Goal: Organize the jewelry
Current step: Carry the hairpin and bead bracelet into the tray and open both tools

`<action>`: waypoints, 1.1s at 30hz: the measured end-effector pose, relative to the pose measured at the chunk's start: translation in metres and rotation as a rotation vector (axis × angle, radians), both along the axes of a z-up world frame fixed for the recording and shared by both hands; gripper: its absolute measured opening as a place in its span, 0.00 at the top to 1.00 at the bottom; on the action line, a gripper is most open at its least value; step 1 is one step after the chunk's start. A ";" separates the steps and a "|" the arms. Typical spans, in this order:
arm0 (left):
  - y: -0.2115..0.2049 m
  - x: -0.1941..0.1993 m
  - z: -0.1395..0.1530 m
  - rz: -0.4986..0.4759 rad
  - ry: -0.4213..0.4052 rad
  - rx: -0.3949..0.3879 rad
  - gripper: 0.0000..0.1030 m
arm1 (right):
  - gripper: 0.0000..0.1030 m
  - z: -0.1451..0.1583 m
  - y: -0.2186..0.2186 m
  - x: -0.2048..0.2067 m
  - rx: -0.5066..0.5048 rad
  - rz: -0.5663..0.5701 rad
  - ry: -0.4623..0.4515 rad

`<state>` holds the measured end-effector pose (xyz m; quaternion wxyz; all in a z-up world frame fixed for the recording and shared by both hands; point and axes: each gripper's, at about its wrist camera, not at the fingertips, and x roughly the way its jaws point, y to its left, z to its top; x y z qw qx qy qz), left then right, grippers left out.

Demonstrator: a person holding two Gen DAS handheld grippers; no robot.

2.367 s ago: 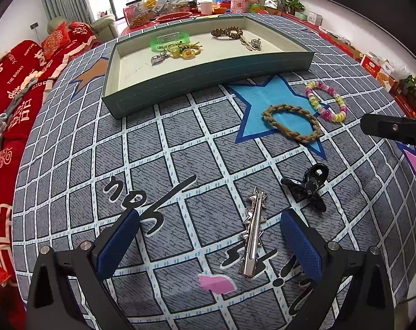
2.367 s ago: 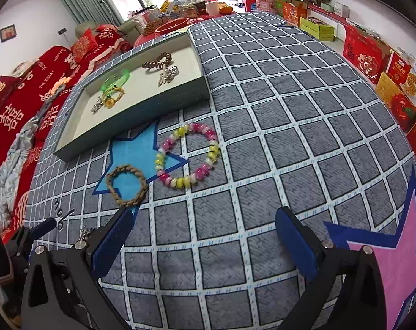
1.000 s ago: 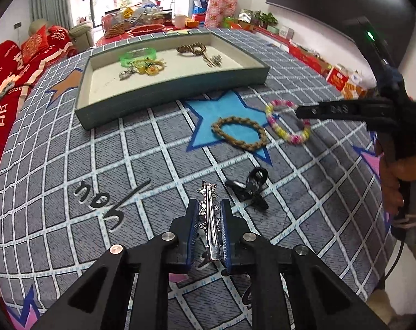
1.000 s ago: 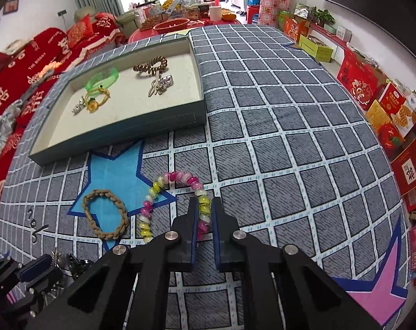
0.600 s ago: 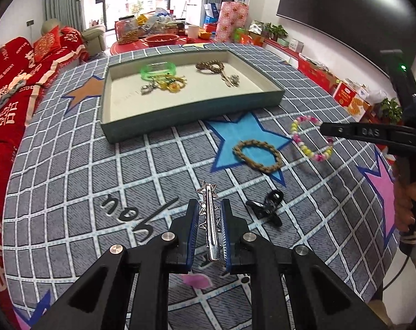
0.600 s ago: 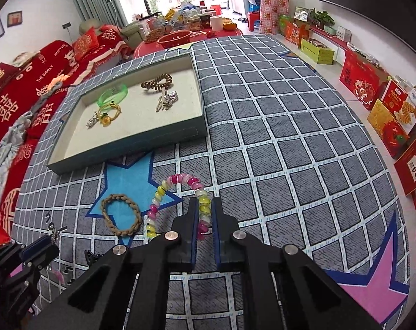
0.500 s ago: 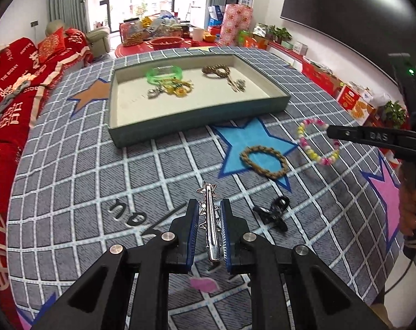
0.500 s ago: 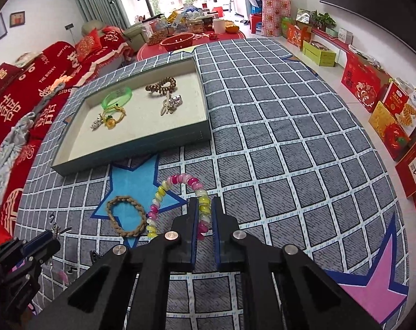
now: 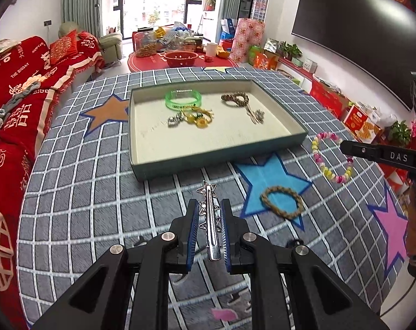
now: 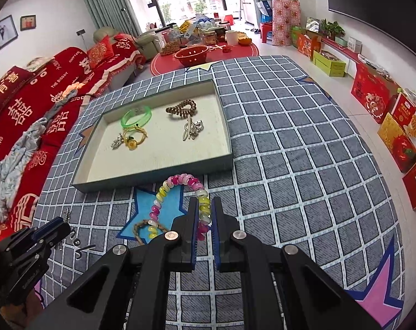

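Left gripper point(image 9: 209, 214) pinching silver star hair clip point(image 9: 210, 220) above checked cloth point(image 9: 98, 198), right gripper point(image 10: 202, 214) clamped on coloured bead bracelet point(image 10: 177, 200), loop dangling just short of tray point(image 10: 164, 176), braided bracelet point(image 9: 281, 202) flat on blue star point(image 9: 274, 176)

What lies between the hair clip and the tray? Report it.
Only bare checked cloth, seen in the left wrist view, separates the held hair clip from the tray.
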<state>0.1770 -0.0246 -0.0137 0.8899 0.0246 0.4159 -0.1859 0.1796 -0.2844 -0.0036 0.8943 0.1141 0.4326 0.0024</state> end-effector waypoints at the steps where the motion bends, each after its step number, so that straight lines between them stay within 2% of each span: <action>1: 0.000 0.003 0.001 0.001 -0.001 -0.001 0.72 | 0.91 0.001 0.001 0.002 0.000 0.002 -0.001; 9: -0.001 0.035 0.013 0.018 -0.029 -0.010 0.72 | 0.91 0.010 0.006 0.031 0.009 0.022 -0.012; 17: -0.005 0.073 0.017 0.039 -0.036 -0.024 0.72 | 0.91 0.013 0.008 0.070 0.058 0.018 -0.009; 25: -0.008 0.111 0.001 0.082 -0.008 -0.016 0.72 | 0.91 0.002 0.013 0.113 0.082 0.015 0.019; 33: -0.010 0.137 -0.016 0.104 0.012 0.027 0.72 | 0.91 -0.014 0.020 0.146 0.084 0.034 0.047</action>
